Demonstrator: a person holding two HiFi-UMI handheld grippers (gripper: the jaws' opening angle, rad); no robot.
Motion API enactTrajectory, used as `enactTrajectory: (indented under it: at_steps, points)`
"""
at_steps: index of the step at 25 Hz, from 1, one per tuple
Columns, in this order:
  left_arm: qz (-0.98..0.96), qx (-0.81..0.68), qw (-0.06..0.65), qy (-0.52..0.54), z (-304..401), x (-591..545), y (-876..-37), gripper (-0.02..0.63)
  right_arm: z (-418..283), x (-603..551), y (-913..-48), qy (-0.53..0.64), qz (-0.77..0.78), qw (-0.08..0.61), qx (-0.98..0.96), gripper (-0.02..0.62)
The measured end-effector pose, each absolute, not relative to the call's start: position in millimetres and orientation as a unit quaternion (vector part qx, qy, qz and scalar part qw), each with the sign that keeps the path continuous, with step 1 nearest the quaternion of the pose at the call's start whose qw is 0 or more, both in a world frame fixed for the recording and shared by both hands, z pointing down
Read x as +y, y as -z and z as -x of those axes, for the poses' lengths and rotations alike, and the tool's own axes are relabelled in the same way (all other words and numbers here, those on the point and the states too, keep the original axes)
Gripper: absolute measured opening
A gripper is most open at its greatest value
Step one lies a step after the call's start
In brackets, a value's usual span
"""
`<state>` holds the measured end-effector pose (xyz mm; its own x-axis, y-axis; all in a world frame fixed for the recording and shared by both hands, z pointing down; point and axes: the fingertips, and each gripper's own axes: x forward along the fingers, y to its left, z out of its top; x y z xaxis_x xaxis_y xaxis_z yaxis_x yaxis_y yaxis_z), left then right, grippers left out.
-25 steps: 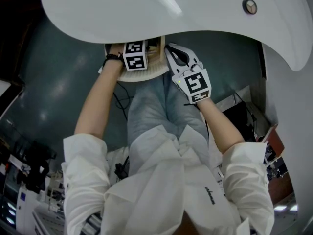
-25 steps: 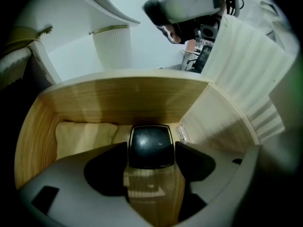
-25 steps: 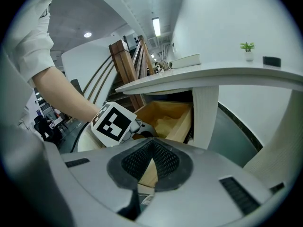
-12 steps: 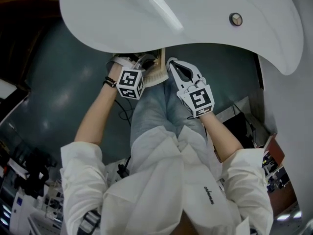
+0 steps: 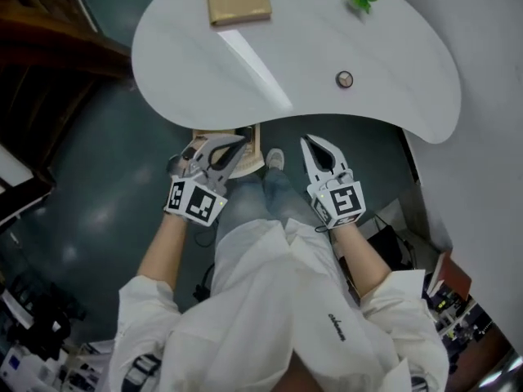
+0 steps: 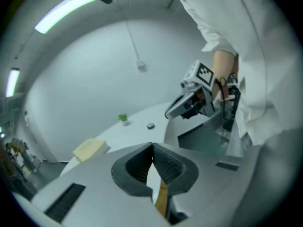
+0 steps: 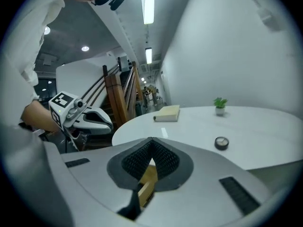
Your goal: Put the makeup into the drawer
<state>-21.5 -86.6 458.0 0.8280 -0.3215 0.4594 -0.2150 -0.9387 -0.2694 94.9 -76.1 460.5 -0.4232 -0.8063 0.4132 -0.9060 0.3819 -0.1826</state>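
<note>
**Grippers clear of the drawer, compact still on the bench.** Both grippers hang closed and empty over the floor, short of the near edge of the bench (image 5: 392,47). The makeup (image 5: 345,78), a small round compact, lies on the bench close to that near edge, toward its right end. It sits ahead of the right gripper (image 5: 311,143) and slightly to its right. The left gripper (image 5: 235,143) is clearly farther off, so the right looks the likelier one to fetch it. The compact is round and offers no long axis to line up on. What appears to be the wooden drawer (image 5: 253,149) shows below the near edge, just beside the left gripper. A second ago both grippers were down at that drawer. They have since come up and back, and the left's jaws have just been closing with nothing between them.
</note>
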Motion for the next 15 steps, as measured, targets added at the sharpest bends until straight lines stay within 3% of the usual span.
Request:
enactTrajectory:
  at_steps: [4, 9, 15]
  points:
    - [0.951, 0.252, 0.099, 0.147, 44, -117, -353, 0.026, -137, -84, -384, -0.147, -0.588, 0.083, -0.791, 0.017]
    - [0.922, 0.386, 0.010, 0.014, 79, -141, -262, 0.026, -194, -89, -308, -0.076, -0.640, 0.037, -0.764, 0.017]
    - [0.901, 0.429, 0.040, -0.051, 110, -131, -180, 0.026, -242, -66, -242, -0.030, -0.679, 0.008, -0.733, 0.017]
